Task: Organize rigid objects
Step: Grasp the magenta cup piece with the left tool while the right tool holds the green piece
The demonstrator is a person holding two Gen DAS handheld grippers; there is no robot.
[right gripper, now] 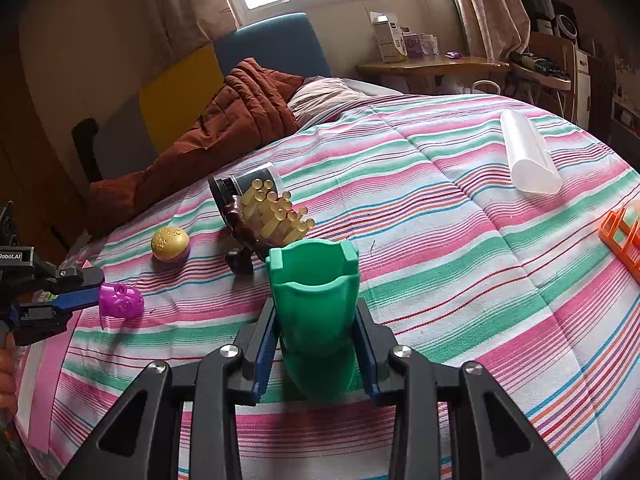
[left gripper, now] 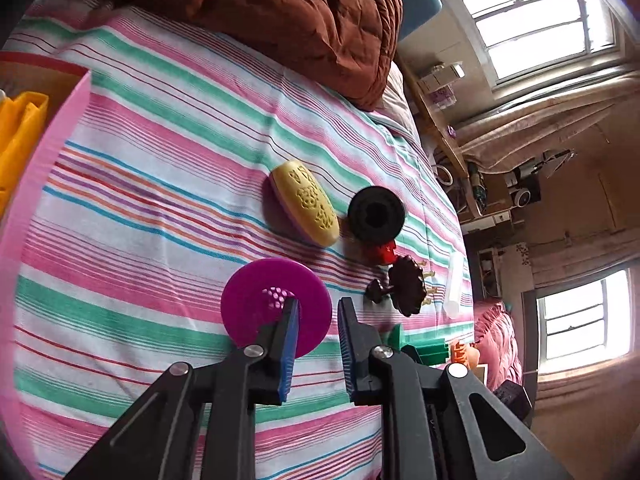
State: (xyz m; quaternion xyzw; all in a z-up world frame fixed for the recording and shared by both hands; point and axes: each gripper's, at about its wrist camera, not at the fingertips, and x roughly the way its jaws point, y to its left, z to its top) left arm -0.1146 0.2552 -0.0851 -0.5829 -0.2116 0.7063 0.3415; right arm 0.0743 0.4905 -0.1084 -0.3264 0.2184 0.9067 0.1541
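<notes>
Striped bed (right gripper: 460,208), right fingers (right gripper: 362,344) angled down gripping green cup (right gripper: 314,312)

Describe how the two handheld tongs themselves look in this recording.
Both the left tongs and the right tongs have black plastic frames with triangular cut-outs, round silver pivot bolts and ribbed blue pads. In the right wrist view, the left tongs' body carries white "Robot.AI" lettering. No cables or sleeves are visible.
</notes>
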